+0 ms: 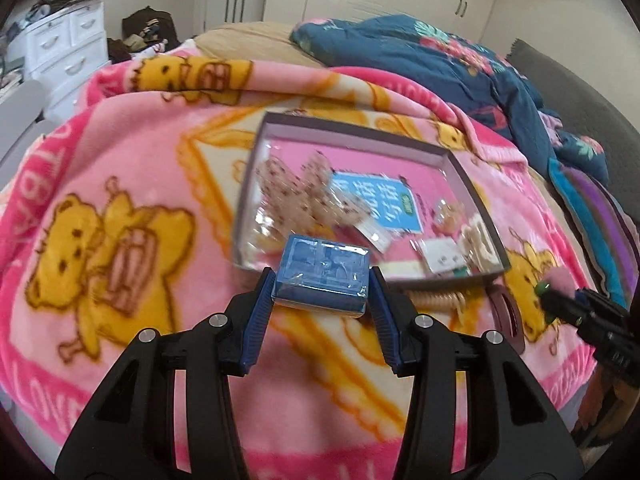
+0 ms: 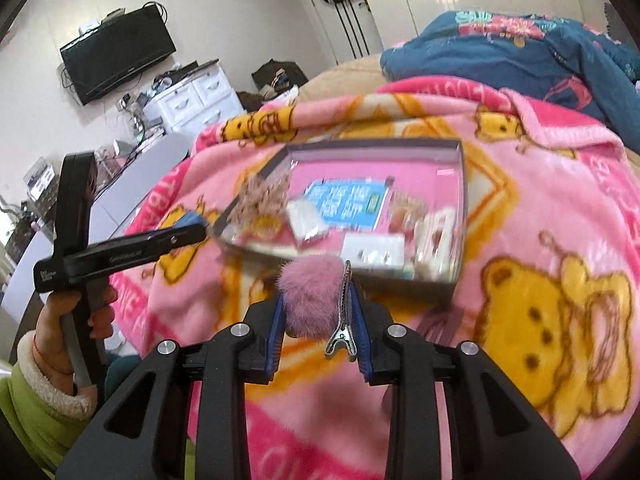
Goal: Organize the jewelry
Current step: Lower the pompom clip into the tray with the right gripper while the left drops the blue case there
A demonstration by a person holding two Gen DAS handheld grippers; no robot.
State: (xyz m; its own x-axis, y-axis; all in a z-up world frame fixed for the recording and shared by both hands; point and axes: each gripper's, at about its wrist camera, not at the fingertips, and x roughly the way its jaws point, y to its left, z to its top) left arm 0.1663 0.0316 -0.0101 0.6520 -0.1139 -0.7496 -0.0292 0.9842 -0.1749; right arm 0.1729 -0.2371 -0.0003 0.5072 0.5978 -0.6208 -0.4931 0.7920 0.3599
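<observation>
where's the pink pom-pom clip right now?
In the right wrist view, the pink pom-pom clip is clamped in the right gripper, held above the pink blanket just short of the jewelry box's near edge.

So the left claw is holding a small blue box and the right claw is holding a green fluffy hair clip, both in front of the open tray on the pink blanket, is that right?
Not quite: the fluffy hair clip in the right claw is pink, not green, as the right wrist view shows. The rest stands: the left claw holds the small blue box, both in front of the open tray on the pink blanket.
</observation>
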